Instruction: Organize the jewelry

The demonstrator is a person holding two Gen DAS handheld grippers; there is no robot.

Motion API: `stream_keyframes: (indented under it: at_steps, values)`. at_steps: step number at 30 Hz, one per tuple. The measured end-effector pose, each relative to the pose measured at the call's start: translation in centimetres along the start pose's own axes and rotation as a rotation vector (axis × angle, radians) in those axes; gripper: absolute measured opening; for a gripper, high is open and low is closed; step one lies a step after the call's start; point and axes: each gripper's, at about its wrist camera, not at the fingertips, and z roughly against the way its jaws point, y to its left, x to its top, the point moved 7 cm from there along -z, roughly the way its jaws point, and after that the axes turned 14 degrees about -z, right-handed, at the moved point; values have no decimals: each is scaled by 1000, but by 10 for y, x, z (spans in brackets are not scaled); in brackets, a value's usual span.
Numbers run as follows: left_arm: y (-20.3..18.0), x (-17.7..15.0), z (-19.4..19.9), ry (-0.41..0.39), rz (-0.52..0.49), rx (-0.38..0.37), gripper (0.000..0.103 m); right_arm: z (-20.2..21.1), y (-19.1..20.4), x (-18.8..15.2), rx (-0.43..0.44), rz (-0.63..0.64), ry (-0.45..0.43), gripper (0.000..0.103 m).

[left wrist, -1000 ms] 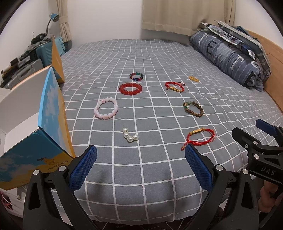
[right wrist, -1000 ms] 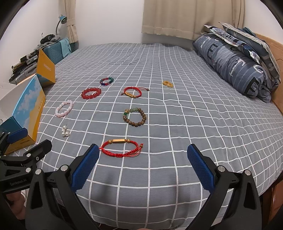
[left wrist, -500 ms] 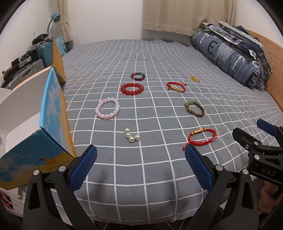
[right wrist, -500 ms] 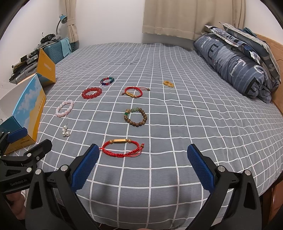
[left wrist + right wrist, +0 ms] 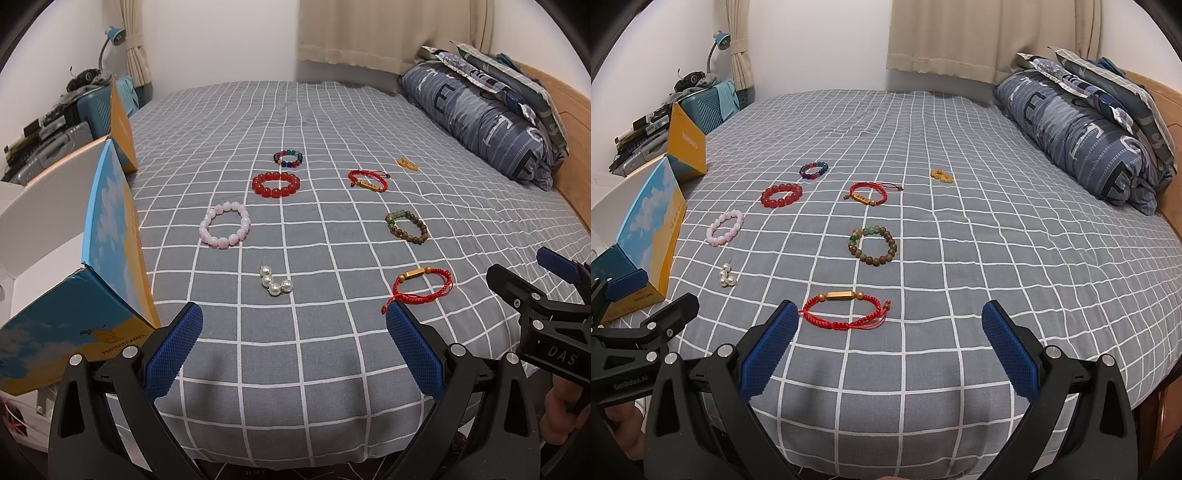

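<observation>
Several pieces of jewelry lie on a grey checked bed. A pink bead bracelet (image 5: 224, 225), a red bead bracelet (image 5: 276, 184), a multicoloured bead bracelet (image 5: 288, 158), pearl beads (image 5: 275, 282), a brown bead bracelet (image 5: 407, 227), two red cord bracelets (image 5: 423, 286) (image 5: 368, 180) and a small gold piece (image 5: 407, 163). My left gripper (image 5: 293, 350) is open and empty at the bed's near edge, short of the pearls. My right gripper (image 5: 888, 350) is open and empty just short of the near red cord bracelet (image 5: 846, 310).
An open blue and yellow cardboard box (image 5: 66, 266) with a white inside stands at the bed's left edge. A rolled quilt and pillows (image 5: 491, 114) lie along the right by a wooden headboard. Suitcases and clutter (image 5: 59, 125) stand at the far left.
Both grippers have edged slightly forward toward the bed. The jewelry has not moved.
</observation>
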Motion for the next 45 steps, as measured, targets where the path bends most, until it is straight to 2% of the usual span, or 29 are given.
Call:
stream_keyframes:
  at_steps: [8,15,21,24,26,29,31,32,36,42,44,45]
  values:
    - [2,4,-2,-1,9,-14,97,-2,0,2,2,1,4,96]
    - [24,41,-14,-12,16,-13,97,-8,16,27,32,41,-7,96]
    - [50,75,-51,14,40,42,97,-47,25,61,41,28,26,96]
    - [59,81,-74,49,68,26,97,-72,27,68,43,17,63,96]
    - [64,83,-86,58,80,21,97,-87,30,68,57,17,93,96]
    - [72,84,-106,79,82,54,97,-109,33,66,55,19,129,95]
    - [75,83,-118,97,81,51,97,-124,36,63,57,22,172,86]
    - [77,81,-125,114,88,49,97,-130,36,60,59,21,185,85]
    - [87,75,-142,148,125,39,97,-143,35,54,70,23,218,85]
    - [91,68,-155,173,127,59,97,-156,28,46,63,1,256,85]
    - [93,67,-159,176,128,60,97,-159,27,44,60,0,266,82]
    - [94,67,-161,178,129,59,97,-162,27,42,56,2,275,77]
